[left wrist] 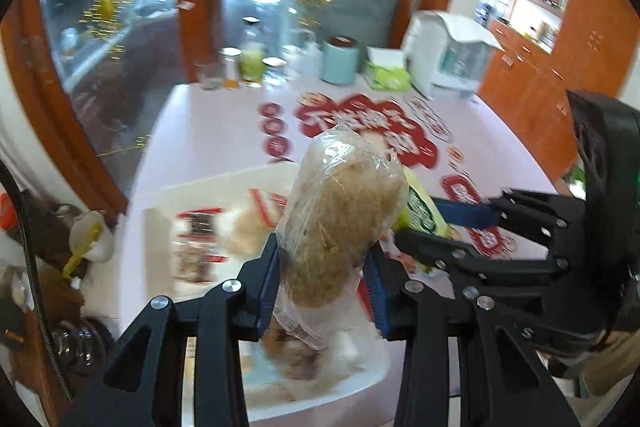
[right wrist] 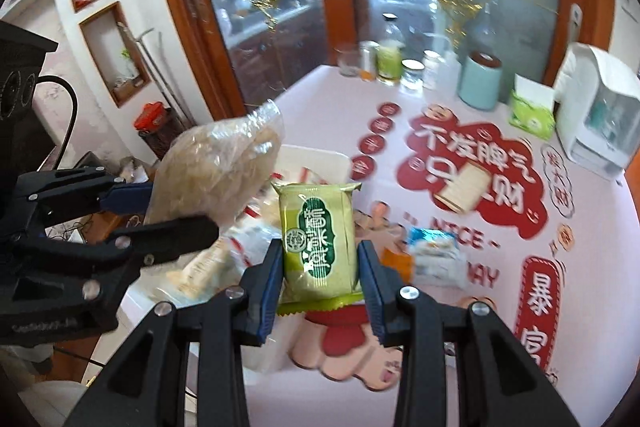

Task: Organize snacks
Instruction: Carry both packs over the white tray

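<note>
My left gripper is shut on a clear-wrapped brown floss bun and holds it upright above the white tray; the bun also shows in the right wrist view. My right gripper is shut on a green snack packet held above the table beside the tray. In the left wrist view the right gripper sits just right of the bun with the green packet in it. Several wrapped snacks lie in the tray.
A beige wrapped snack and a blue-white packet lie loose on the pink printed tablecloth. At the far edge stand jars, a teal canister, a green tissue pack and a white appliance.
</note>
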